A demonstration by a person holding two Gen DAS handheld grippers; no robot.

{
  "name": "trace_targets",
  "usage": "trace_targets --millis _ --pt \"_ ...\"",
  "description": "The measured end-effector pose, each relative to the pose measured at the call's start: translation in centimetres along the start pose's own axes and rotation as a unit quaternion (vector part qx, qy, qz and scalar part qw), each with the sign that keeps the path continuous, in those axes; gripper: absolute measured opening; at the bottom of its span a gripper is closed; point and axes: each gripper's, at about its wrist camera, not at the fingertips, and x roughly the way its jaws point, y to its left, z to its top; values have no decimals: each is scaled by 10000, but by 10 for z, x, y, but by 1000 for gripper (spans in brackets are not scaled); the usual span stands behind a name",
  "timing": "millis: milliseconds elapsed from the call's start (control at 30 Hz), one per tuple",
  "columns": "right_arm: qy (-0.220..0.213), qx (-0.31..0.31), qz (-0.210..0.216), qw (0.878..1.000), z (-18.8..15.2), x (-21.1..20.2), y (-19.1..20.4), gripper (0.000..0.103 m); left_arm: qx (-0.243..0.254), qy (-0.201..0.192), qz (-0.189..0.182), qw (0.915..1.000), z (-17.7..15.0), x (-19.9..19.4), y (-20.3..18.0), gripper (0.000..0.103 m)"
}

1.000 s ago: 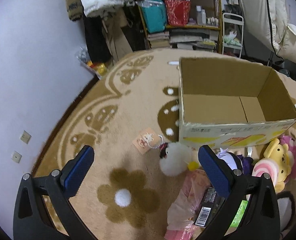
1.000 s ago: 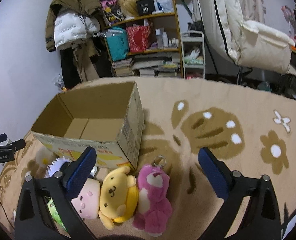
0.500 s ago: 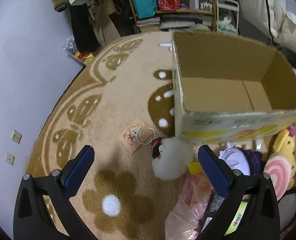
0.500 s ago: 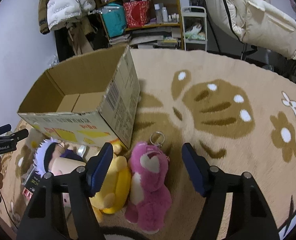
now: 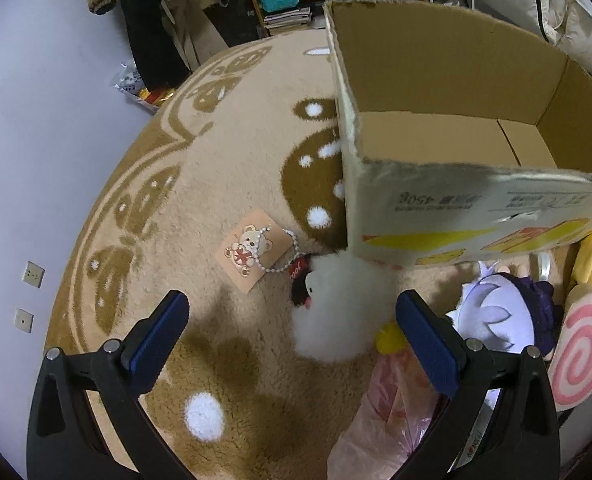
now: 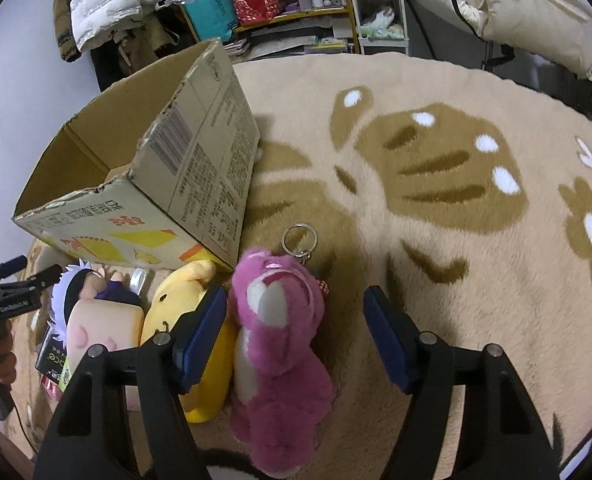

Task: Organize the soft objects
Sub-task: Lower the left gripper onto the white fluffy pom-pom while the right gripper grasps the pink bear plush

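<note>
An open, empty cardboard box (image 5: 448,128) stands on the rug; it also shows in the right wrist view (image 6: 200,168). My left gripper (image 5: 292,340) is open, low over a white fluffy plush (image 5: 336,312) lying between its jaws by the box corner. My right gripper (image 6: 296,336) is open, its jaws on either side of a pink bear plush (image 6: 280,340) with a key ring. A yellow dog plush (image 6: 184,308) lies just left of the bear, partly behind the left finger (image 6: 200,336). A pink-faced plush (image 6: 100,324) and a white-haired doll (image 5: 496,316) lie beside them.
A bear card with a bead chain (image 5: 252,248) lies on the beige patterned rug (image 6: 456,240). A pink plastic bag (image 5: 392,412) and a swirl cushion (image 5: 580,352) lie at the lower right. Shelves (image 6: 280,4), hanging coats (image 6: 108,4) and a wall stand beyond the rug.
Both grippers have moved down and forward toward the rug. The right gripper's jaws have narrowed and now straddle the pink bear. The left gripper has come closer to the white plush.
</note>
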Motion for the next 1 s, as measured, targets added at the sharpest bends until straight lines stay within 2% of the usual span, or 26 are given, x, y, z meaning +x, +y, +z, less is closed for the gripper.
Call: trace_targets --millis 100,200,233,300,333,600,800,933,1000 --pt "39 96 87 9999 0 2 -3 73 0 70 3 10000 0 7 -1 102" --pt "150 194 328 9992 0 5 -6 57 -28 101 15 9999 1 13 1 102" --pt "176 229 394 9988 0 6 -6 56 -43 117 13 9999 1 14 2 102" --pt "182 220 514 9983 0 6 -6 44 -81 190 49 9998 1 18 3 93" --pt "179 209 519 9983 0 6 -5 43 -107 222 58 9997 1 20 4 87" --pt "76 70 430 9990 -1 2 2 41 -260 435 -94 9987 2 32 8 79" --pt "-25 152 425 9990 0 -2 0 40 -302 547 -414 9972 -1 37 6 55" --pt "-110 96 434 9989 1 -6 0 40 -418 524 -614 9959 -2 38 6 31" --pt "-126 62 435 9990 2 -6 1 40 -483 508 -569 9959 -2 36 7 30"
